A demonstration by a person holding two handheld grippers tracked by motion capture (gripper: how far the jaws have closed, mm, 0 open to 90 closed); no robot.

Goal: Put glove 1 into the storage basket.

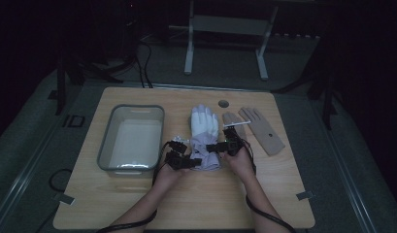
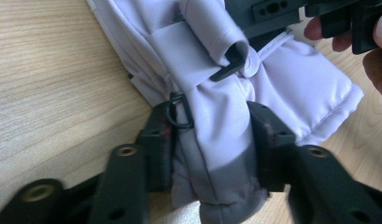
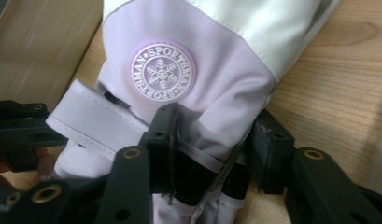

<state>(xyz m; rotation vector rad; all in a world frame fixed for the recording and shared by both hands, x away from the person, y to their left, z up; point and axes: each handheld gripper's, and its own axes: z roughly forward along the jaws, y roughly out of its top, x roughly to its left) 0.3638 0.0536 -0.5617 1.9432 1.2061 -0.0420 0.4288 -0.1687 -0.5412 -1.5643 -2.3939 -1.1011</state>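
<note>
A lilac and white ski glove (image 1: 204, 128) lies in the middle of the wooden table (image 1: 186, 204), fingers pointing away from me. My left gripper (image 1: 195, 161) is at the cuff's left side. In the left gripper view it (image 2: 209, 135) is shut on a bunched fold of the lilac cuff (image 2: 291, 88), beside a strap and a black buckle (image 2: 228, 65). My right gripper (image 1: 211, 147) is at the cuff's right side. In the right gripper view it (image 3: 212, 144) pinches the cuff below a round snowflake badge (image 3: 163, 70).
A grey plastic bin (image 1: 105, 141) stands left of the glove. A tan glove (image 1: 261, 128) lies flat at the right, with a second tan piece beside it. A round hole (image 1: 223, 103) sits near the table's far edge. White stand legs (image 1: 189, 48) are on the floor behind.
</note>
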